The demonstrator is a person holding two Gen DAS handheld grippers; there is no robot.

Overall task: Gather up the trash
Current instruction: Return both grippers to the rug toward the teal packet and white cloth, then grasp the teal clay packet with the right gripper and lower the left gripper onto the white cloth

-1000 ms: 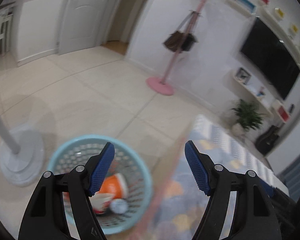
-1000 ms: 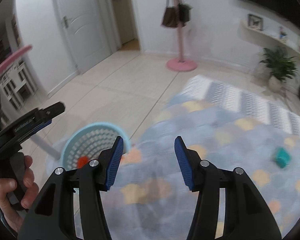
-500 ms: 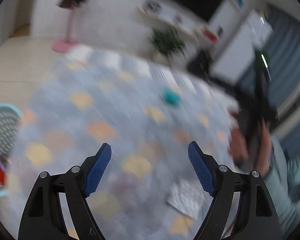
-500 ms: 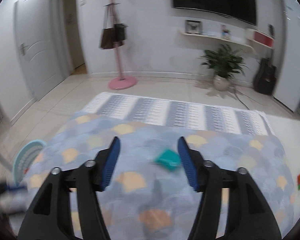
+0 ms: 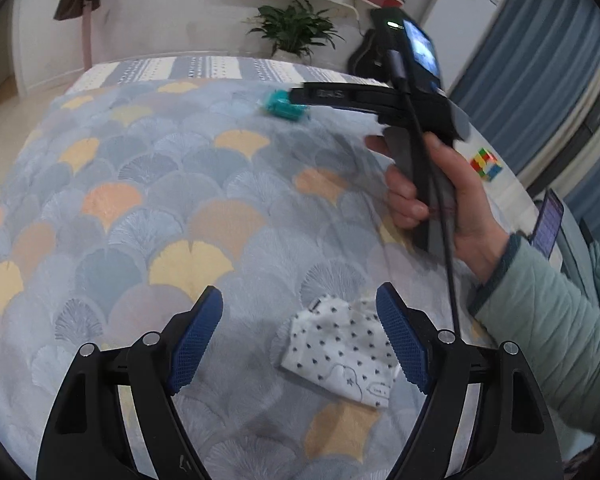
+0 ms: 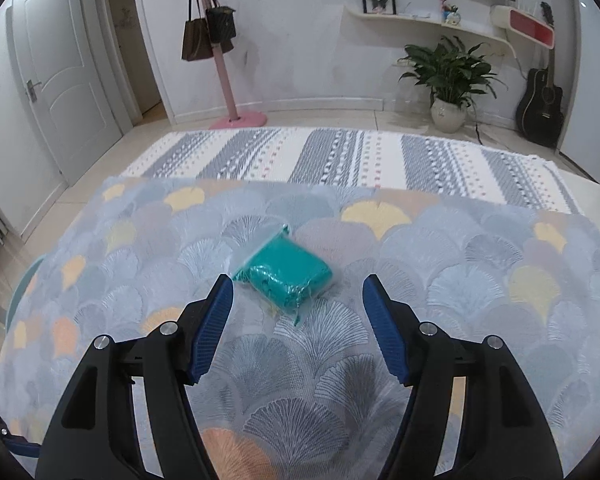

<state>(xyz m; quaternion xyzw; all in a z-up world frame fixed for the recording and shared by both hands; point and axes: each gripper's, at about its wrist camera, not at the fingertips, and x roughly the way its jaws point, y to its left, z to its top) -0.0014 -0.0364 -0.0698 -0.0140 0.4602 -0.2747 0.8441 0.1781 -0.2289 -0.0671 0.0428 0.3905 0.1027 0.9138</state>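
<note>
Both tools swung from basket to bedspread (jaws apart).

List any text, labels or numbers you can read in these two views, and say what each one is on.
None can be read for certain.
White spotted packet: a small printed label near its lower edge, too small to read.
Right gripper arm, seen from the left wrist view: a pale marking, too blurred to read.
Phone screen at the right: lines of text, too small to read.
Teal packet: no print visible.
</note>
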